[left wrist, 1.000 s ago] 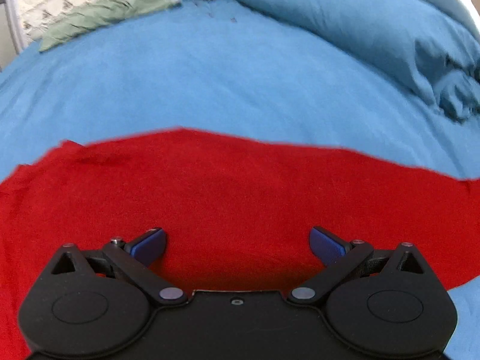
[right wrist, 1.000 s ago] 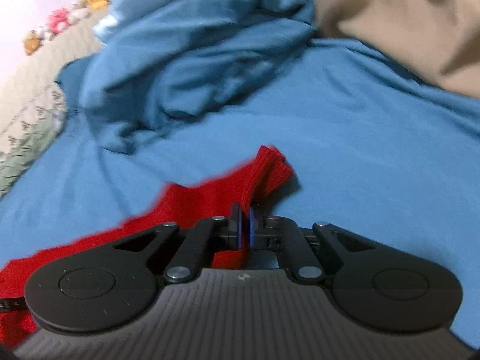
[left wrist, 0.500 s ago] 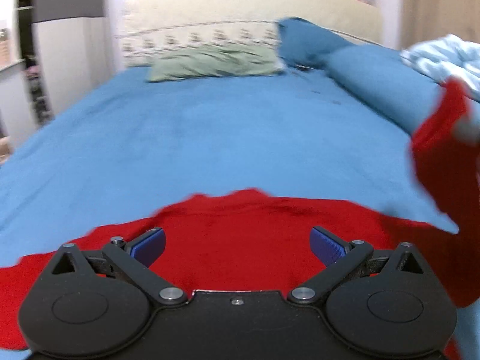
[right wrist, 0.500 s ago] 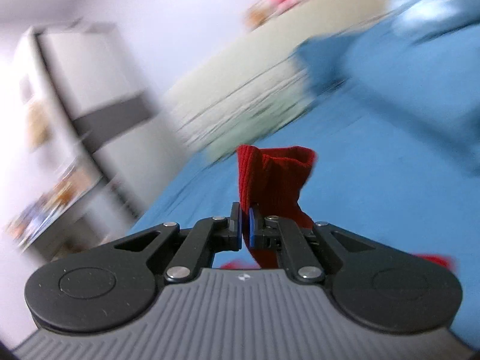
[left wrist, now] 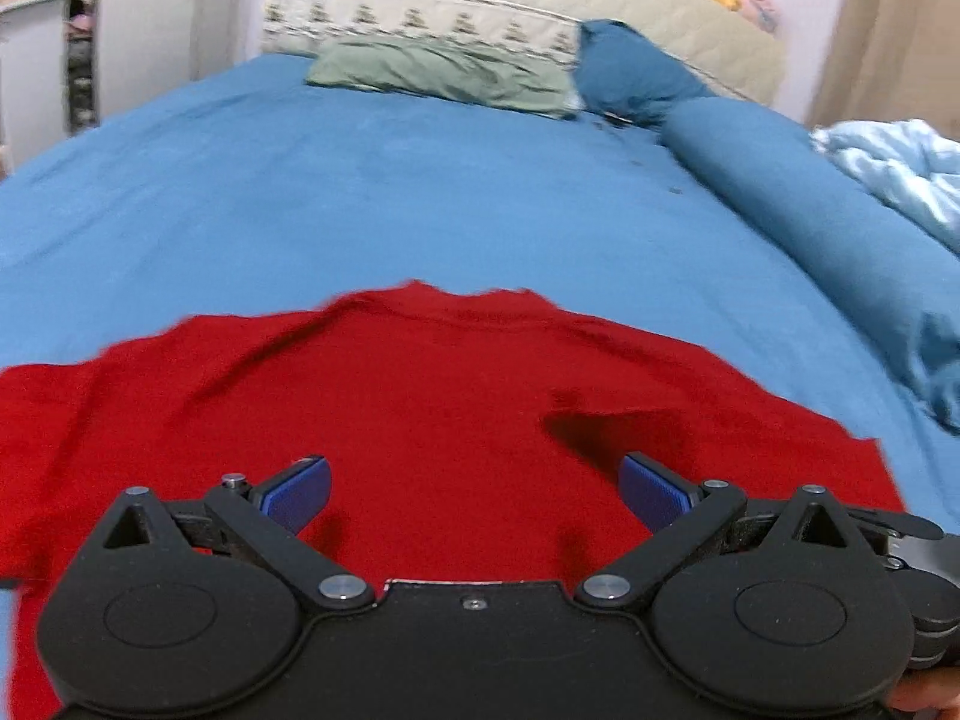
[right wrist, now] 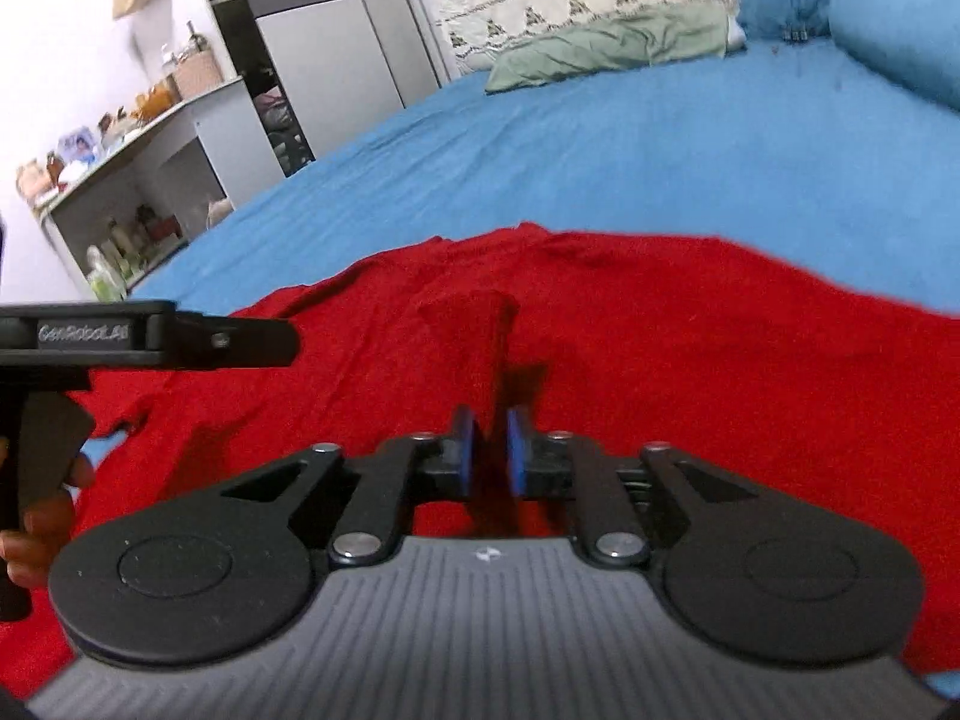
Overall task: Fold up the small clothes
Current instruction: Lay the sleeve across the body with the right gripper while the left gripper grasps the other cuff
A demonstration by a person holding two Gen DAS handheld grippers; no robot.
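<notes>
A red garment (left wrist: 420,396) lies spread on the blue bed sheet (left wrist: 420,180). My left gripper (left wrist: 474,489) is open and empty, its blue pads (left wrist: 297,492) low over the garment's near part. In the right wrist view the garment (right wrist: 690,348) fills the middle. My right gripper (right wrist: 489,459) is shut on a raised red fold or sleeve end (right wrist: 474,330) held over the body of the garment. The left gripper's body (right wrist: 144,336) shows at the left edge of that view.
A green pillow (left wrist: 444,69) and a cream headboard (left wrist: 480,6) are at the far end. A blue bolster (left wrist: 810,192) and a light blue quilt (left wrist: 894,168) lie to the right. Shelves with bottles (right wrist: 132,192) and a wardrobe (right wrist: 342,30) stand left of the bed.
My right gripper has swung the held red piece up from the right and brought it down over the garment's middle. My left gripper has tilted up and stayed open.
</notes>
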